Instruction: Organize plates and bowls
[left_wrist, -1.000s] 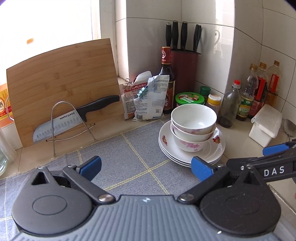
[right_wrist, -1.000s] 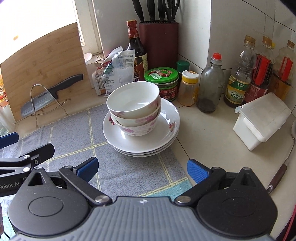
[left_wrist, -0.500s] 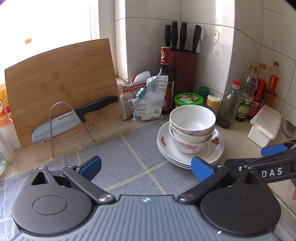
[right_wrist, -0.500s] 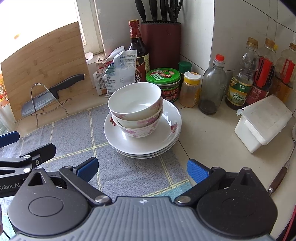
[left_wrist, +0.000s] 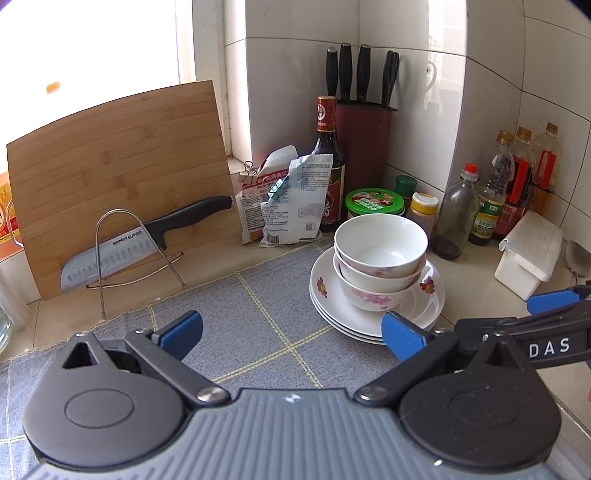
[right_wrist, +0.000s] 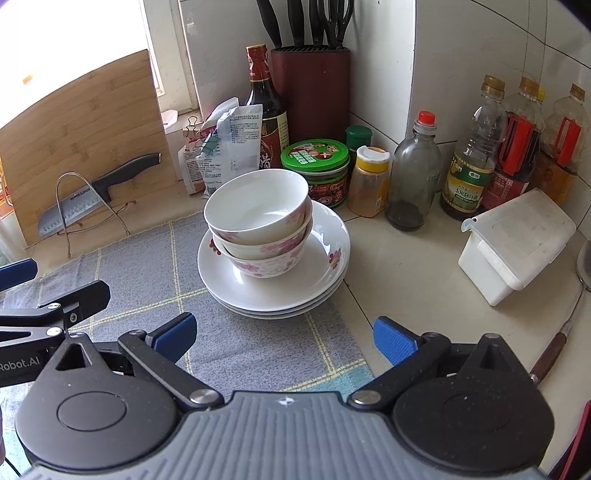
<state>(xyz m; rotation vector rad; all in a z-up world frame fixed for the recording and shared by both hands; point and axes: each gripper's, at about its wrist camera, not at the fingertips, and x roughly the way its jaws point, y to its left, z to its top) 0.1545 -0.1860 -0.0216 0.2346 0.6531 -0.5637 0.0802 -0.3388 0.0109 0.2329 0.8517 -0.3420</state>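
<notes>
**Tiled kitchen corner, one stack of crockery, both claws spread wide**

A white-tiled corner by a bright window, a pale worktop (right_wrist: 413, 266) with a grey checked mat (right_wrist: 155, 280) laid over its left part. On the mat's right edge sits the stack: three white plates (right_wrist: 273, 295) piled flat, and two bowls (right_wrist: 258, 214) with pink flowers nested one in the other on the top plate, slightly tilted. In the left wrist view the same plates (left_wrist: 373, 325) and bowls (left_wrist: 380, 247) stand just ahead and to the right.

The left claw (left_wrist: 291, 332) is released, blue pads wide apart over the mat, holding nothing. The right claw (right_wrist: 282, 336) is released too, gaping just short of the plates, touching none of them.

Behind the stack: a green-lidded jar (right_wrist: 316, 166), a yellow-capped jar (right_wrist: 369, 181), a dark sauce bottle (right_wrist: 264, 107), two clipped packets (right_wrist: 221, 147) and a dark red knife block (right_wrist: 310, 85). To the right, a red-capped glass bottle (right_wrist: 415, 173), three more bottles (right_wrist: 517, 144) against the wall, and a white lidded box (right_wrist: 517, 243). On the left a bamboo cutting board (left_wrist: 118, 173) leans at the window, with one knife (left_wrist: 136, 247) resting in a wire stand (left_wrist: 118, 258).
</notes>
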